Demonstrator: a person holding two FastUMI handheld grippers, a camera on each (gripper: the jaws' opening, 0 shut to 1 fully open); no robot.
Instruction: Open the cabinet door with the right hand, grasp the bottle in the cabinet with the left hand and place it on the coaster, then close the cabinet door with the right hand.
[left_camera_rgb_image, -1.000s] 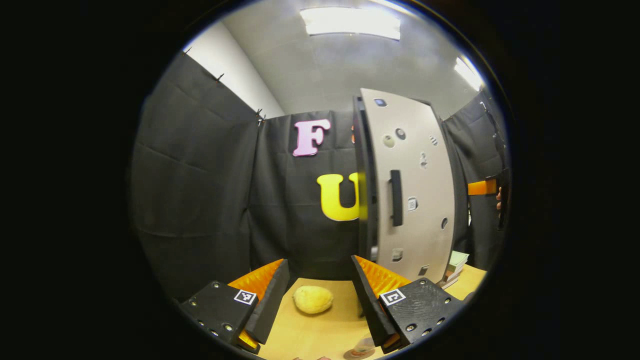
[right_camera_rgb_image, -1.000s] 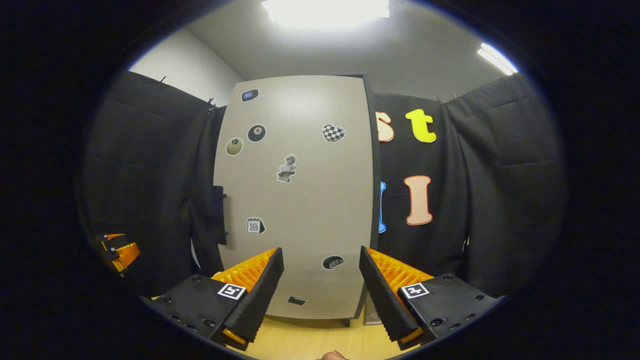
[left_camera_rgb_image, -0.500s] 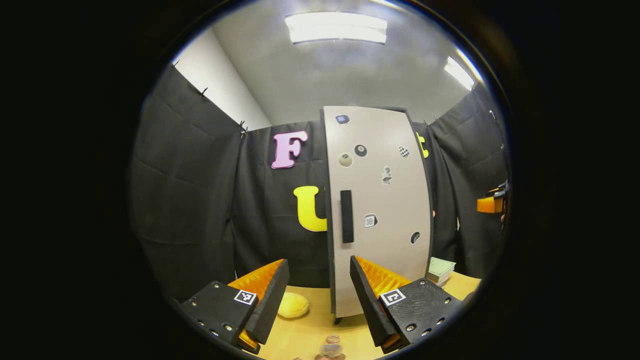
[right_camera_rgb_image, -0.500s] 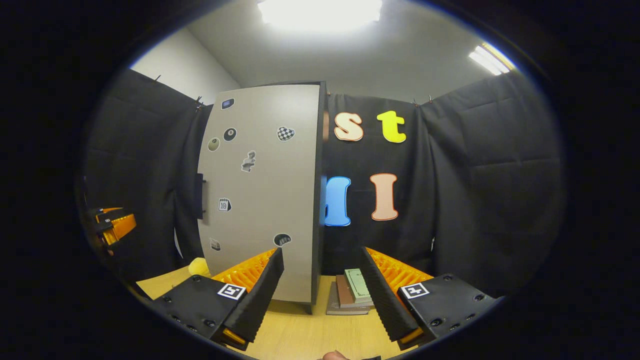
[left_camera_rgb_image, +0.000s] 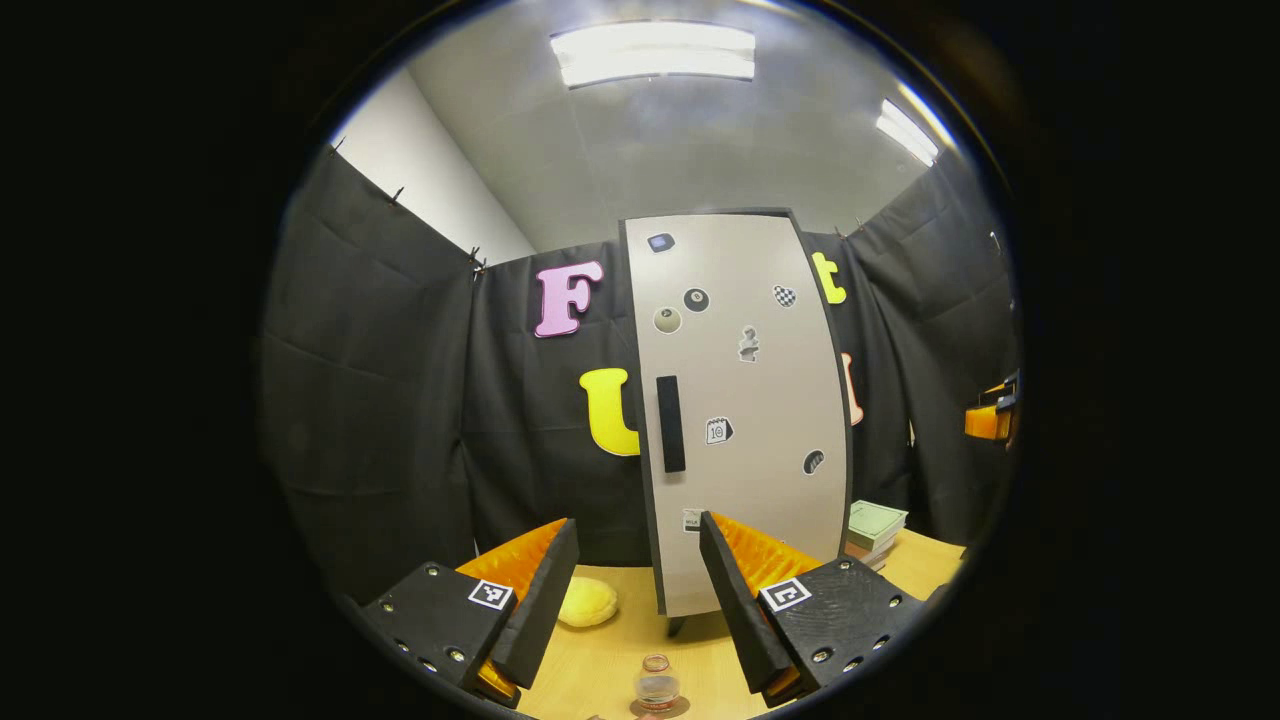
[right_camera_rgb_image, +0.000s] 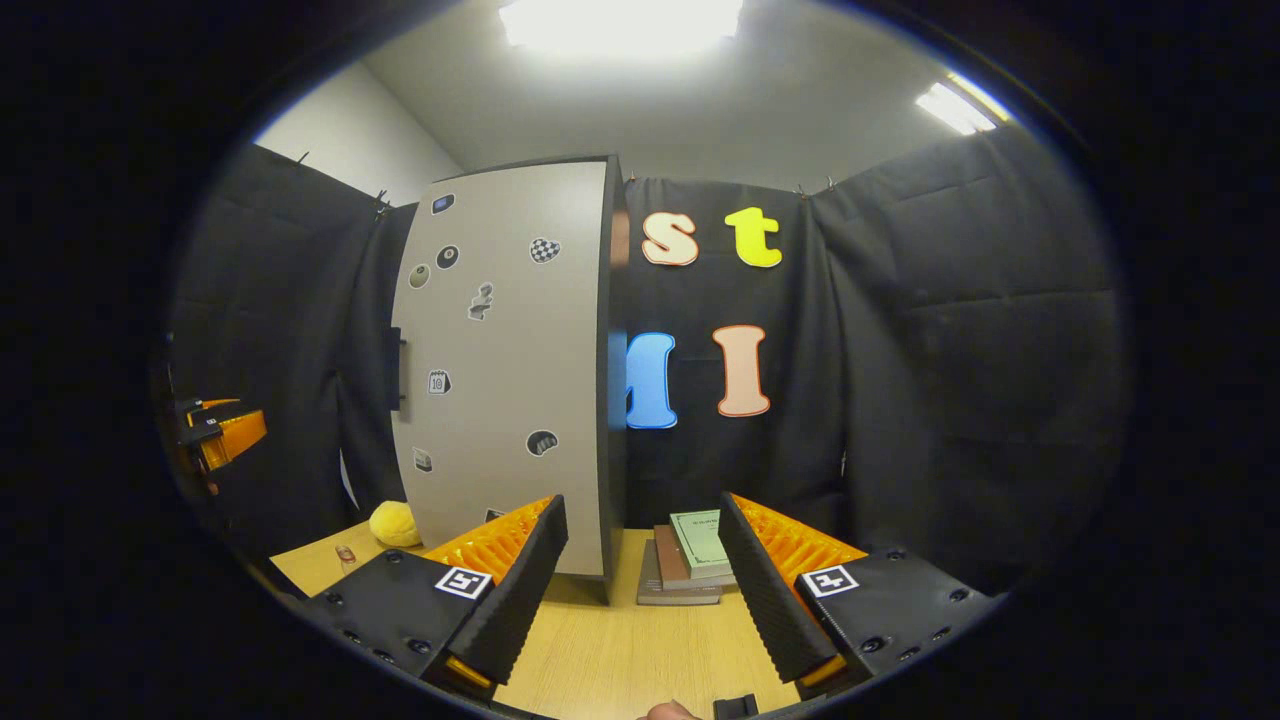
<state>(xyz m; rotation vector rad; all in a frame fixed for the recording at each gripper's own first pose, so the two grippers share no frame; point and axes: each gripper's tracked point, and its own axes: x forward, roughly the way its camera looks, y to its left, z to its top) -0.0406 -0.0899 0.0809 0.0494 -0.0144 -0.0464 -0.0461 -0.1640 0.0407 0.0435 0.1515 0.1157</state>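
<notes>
The cabinet door (left_camera_rgb_image: 745, 410) looks shut and the bottle (left_camera_rgb_image: 657, 684) stands on the table (right_camera_rgb_image: 640, 655), so the task seems finished. Both the left gripper (left_camera_rgb_image: 630, 590) and right gripper (right_camera_rgb_image: 640, 570) hang open and empty; they need only pull away.

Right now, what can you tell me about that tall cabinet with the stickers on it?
The cabinet is a tall, narrow box standing upright on the wooden table. Its pale grey door looks shut, framed by dark edges, with a dark vertical handle near its left edge and small stickers scattered over it. A stack of books lies by its right side and a yellow sponge by its left.
</notes>
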